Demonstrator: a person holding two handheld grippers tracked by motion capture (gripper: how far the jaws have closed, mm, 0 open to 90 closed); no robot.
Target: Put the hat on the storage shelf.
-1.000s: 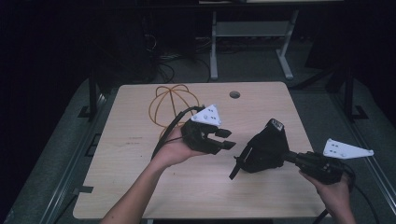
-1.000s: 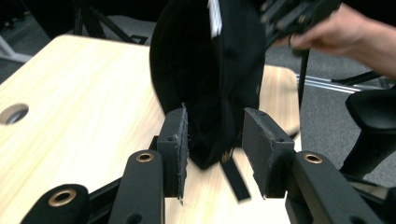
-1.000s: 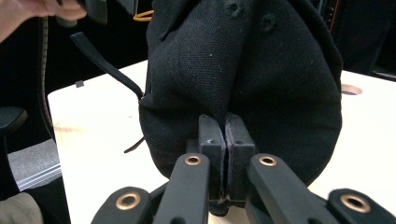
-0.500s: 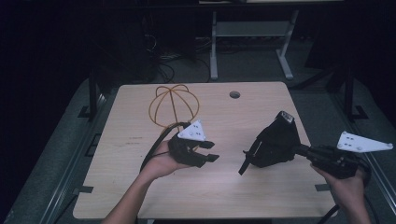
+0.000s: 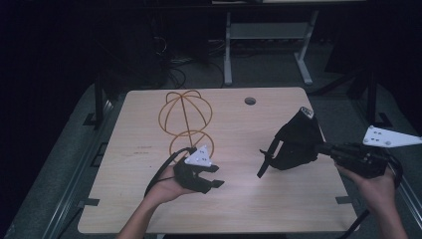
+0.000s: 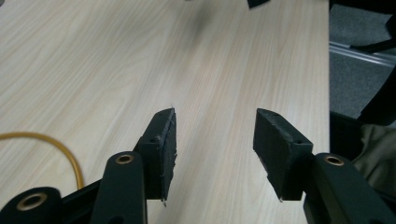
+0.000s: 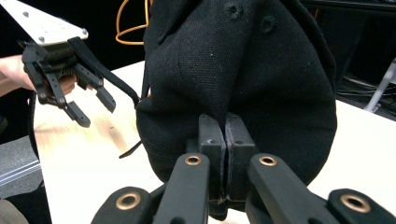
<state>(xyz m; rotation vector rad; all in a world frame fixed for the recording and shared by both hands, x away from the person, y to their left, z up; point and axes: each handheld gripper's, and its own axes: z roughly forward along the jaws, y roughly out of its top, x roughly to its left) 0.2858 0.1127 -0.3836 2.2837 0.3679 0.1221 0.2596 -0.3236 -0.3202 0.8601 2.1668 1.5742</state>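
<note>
Your right gripper [image 7: 225, 140] pinches the black cap [image 5: 297, 142] tight and holds it clear above the table [image 5: 298, 209] on the right. Your left gripper [image 5: 209, 177] has just been opening; its jaws stand apart with nothing between them, low over the wood near the wire frame [image 5: 185, 117].

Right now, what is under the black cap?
The cap hangs from the right gripper, above bare table; a strap dangles below. Its inside is hidden.

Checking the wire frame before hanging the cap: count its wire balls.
2. The larger wire ball stands toward the table's far left; the smaller wire ball sits just nearer, beside the left hand-held gripper.
</note>
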